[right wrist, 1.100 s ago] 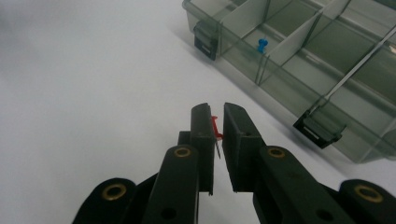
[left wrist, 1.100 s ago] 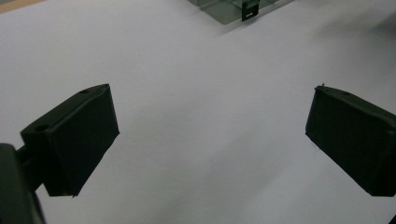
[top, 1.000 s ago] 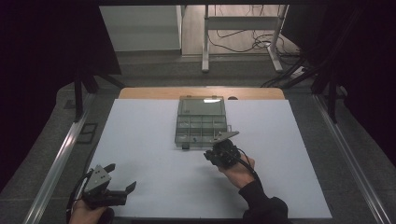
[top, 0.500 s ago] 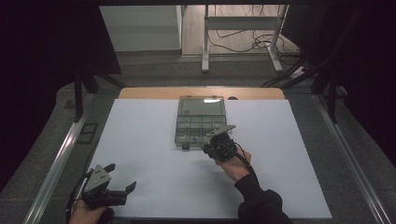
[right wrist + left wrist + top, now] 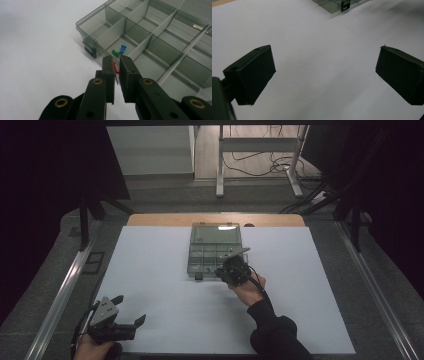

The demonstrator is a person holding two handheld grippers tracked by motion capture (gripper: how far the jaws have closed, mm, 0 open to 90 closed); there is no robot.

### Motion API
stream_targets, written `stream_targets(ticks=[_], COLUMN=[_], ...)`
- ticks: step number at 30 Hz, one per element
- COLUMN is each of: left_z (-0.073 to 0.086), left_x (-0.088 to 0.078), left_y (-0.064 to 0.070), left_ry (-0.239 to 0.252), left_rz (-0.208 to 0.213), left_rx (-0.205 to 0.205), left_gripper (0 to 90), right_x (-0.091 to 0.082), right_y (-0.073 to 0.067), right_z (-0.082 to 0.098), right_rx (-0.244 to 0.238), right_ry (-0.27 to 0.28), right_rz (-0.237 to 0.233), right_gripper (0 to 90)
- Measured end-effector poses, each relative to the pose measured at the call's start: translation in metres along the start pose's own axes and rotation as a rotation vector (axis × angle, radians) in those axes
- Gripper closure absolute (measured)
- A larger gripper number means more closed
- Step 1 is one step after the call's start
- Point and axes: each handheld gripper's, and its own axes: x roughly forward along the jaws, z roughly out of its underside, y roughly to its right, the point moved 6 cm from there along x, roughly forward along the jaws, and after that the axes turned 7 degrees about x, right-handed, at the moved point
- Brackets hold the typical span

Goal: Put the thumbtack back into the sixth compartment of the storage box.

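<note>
Your right gripper (image 5: pixel 115 67) holds its jaws clenched on a red pushpin (image 5: pixel 115 68) above the near edge of the smoky compartment box (image 5: pixel 160 37), beside a green pushpin (image 5: pixel 115 53) and a blue pushpin (image 5: pixel 123 48). Your left gripper (image 5: pixel 324 72) hangs over the white worktop (image 5: pixel 165 270), its jaws released.

right gripper (image 5: pixel 220 271) nearer organiser box (image 5: pixel 214 251)

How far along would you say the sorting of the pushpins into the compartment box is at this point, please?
Done: a green pushpin and a blue pushpin lie together in one compartment of the open organiser box. In hand: the right hand-held gripper pinches a red pushpin at the box's near edge. Left: dropping it in. The left hand-held gripper is open over bare table.
</note>
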Motion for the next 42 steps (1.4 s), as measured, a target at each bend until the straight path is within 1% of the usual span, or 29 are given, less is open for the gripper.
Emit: stream_targets(ticks=[3,4,5,10,20,21,28,33,37,39,42], left_z=[0.0,0.0,0.0,0.0,0.0,0.0,0.0,0.0,0.0,0.0,0.0], left_x=[0.0,0.0,0.0,0.0,0.0,0.0,-0.001,-0.001,-0.001,-0.001,-0.001], left_y=[0.0,0.0,0.0,0.0,0.0,0.0,0.0,-0.002,-0.001,-0.001,-0.002], left_ry=[0.0,0.0,0.0,0.001,0.003,0.003,0.005,0.012,0.01,0.009,0.01], left_rz=[-0.001,-0.001,-0.001,0.0,0.004,0.004,0.007,0.012,0.01,0.01,0.011], left_rx=[0.003,0.003,0.003,0.003,0.0,0.0,-0.002,-0.015,-0.009,-0.008,-0.01], left_gripper=[3.0,3.1,3.1,3.1,3.0,3.0,3.0,3.0,3.0,3.0,3.0], right_x=[0.004,0.006,0.008,0.015,0.033,0.035,0.046,0.046,0.042,0.039,0.034], right_y=[0.001,0.002,0.002,0.004,0.004,0.004,0.002,0.001,0.002,0.002,0.002], right_z=[-0.003,-0.004,-0.005,-0.013,-0.026,-0.026,-0.03,-0.031,-0.03,-0.03,-0.03], right_rx=[0.006,-0.001,0.009,0.011,-0.004,0.002,-0.009,-0.016,-0.013,-0.008,-0.014], right_ry=[-0.001,0.0,0.001,0.007,0.008,0.007,-0.003,0.004,0.004,0.005,0.008], right_rz=[0.005,0.007,0.007,0.015,0.034,0.036,0.045,0.041,0.039,0.035,0.037], right_gripper=[82.8,82.8,82.8,82.8,82.8,82.7,82.3,76.2,73.1,70.4,66.1])
